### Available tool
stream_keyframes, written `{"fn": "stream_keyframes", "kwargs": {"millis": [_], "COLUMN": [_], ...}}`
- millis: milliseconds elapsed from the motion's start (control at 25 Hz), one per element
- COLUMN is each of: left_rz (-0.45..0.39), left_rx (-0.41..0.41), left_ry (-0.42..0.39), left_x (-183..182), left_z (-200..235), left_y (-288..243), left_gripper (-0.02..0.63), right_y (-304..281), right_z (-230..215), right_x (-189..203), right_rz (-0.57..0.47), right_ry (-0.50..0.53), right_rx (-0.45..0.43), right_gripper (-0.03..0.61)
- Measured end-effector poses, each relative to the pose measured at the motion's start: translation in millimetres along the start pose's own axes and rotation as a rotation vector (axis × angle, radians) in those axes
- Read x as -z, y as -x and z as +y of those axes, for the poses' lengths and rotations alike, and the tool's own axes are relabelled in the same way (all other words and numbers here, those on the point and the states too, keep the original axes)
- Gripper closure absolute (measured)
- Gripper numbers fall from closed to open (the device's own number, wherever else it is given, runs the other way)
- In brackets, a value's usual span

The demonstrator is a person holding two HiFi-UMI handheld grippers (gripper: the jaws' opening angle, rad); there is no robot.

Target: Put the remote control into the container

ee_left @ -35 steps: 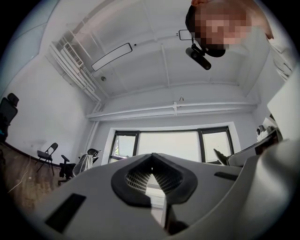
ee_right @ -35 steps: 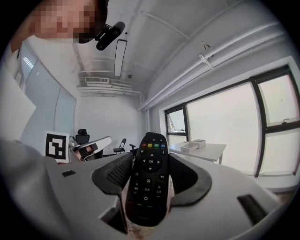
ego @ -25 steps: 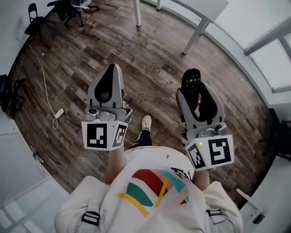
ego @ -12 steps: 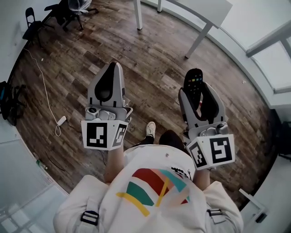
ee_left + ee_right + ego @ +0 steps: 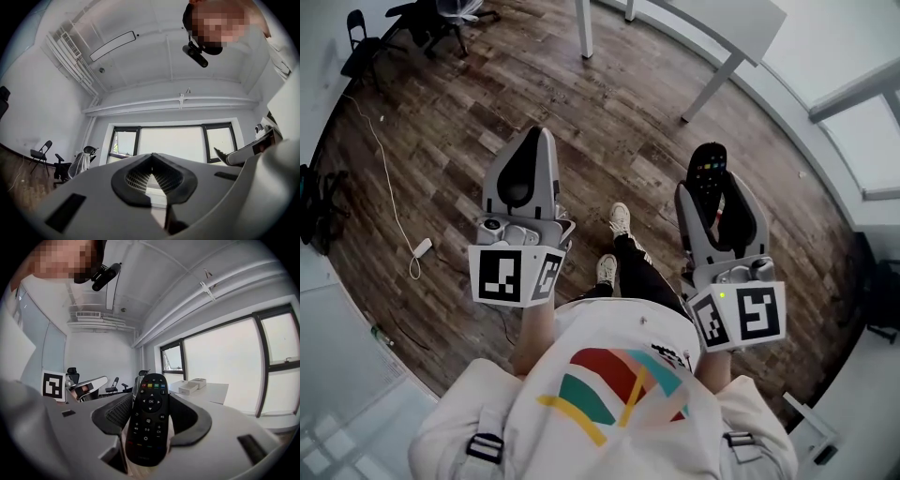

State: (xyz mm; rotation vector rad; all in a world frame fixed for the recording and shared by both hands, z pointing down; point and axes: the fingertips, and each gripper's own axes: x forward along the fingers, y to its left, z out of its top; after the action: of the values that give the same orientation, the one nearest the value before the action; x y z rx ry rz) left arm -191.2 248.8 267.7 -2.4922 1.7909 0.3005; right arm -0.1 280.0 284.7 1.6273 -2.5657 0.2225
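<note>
Shoes (image 5: pixel 620 219) stepped forward between both grippers. Right gripper (image 5: pixel 716 192) clamps remote control (image 5: pixel 707 171) upright; left gripper (image 5: pixel 534 145), left of shoes, jaws together, empty.

A wood-plank floor (image 5: pixel 609 122) is shown from above. A white table (image 5: pixel 731 23) is seen at the top edge, and black chairs (image 5: pixel 431 17) are grouped at the upper left. A white cable with a plug block (image 5: pixel 422 247) lies on the floor at the left. Two light shoes (image 5: pixel 620 218) are visible below a cream shirt with coloured stripes (image 5: pixel 614 384). A long ceiling lamp (image 5: pixel 112 45), a wide window (image 5: pixel 171 143) and a folding chair (image 5: pixel 40 152) are seen elsewhere. Two white boxes (image 5: pixel 192 386) rest on a table.
</note>
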Motion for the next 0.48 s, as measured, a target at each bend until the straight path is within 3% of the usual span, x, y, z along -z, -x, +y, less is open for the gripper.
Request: {"fn": "stream_keyframes", "kwargs": {"millis": [240, 480], "left_rz": [0.003, 0.003], "left_rx": [-0.039, 0.01], "left_ry": [-0.03, -0.053], "left_x": [6.9, 6.5], "left_z": [18.9, 16.4], "left_y": [-41.7, -105.6], "left_gripper": [0.606, 0.606], "right_y": [-51.3, -93.5], "right_z": [-20.7, -54.1], "right_x": [-7.4, -24.3], "right_rz": [-0.021, -0.055], "right_ry": [-0.009, 0.006], "right_rx": [-0.045, -0.026], "right_gripper": [0.328, 0.328]}}
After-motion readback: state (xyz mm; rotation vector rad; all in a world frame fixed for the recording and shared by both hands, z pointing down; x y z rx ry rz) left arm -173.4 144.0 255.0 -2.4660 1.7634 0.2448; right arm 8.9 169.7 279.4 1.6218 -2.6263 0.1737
